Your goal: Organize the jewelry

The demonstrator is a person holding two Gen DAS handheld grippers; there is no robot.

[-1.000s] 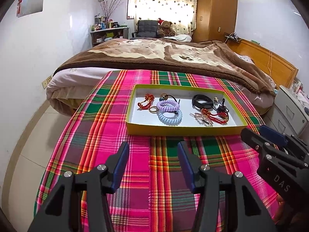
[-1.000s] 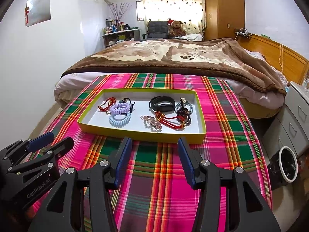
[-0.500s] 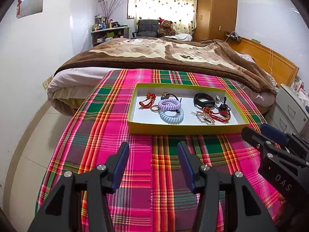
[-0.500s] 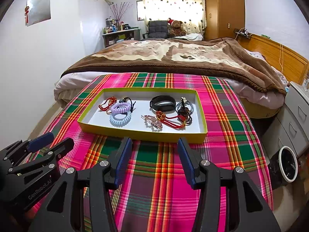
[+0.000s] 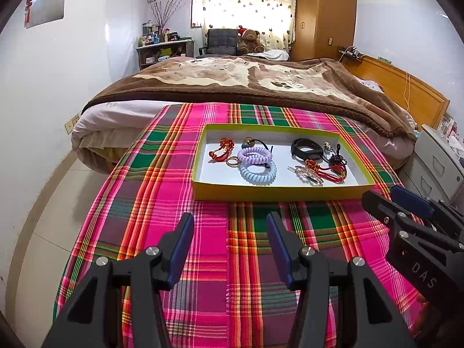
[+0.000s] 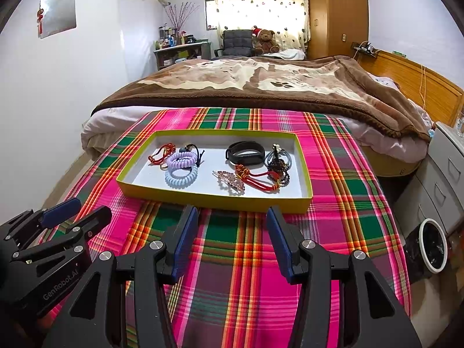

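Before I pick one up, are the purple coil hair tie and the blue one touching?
Touching. In the right wrist view the purple coil overlaps the far edge of the blue coil with no white tray floor between them.

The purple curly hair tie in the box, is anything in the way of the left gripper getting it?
Only the tray's near yellow wall stands between the open left gripper and the purple hair tie; bare plaid cloth otherwise.

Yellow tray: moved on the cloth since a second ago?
No. The yellow tray sits against the same green band of the plaid cloth, in the right wrist view.
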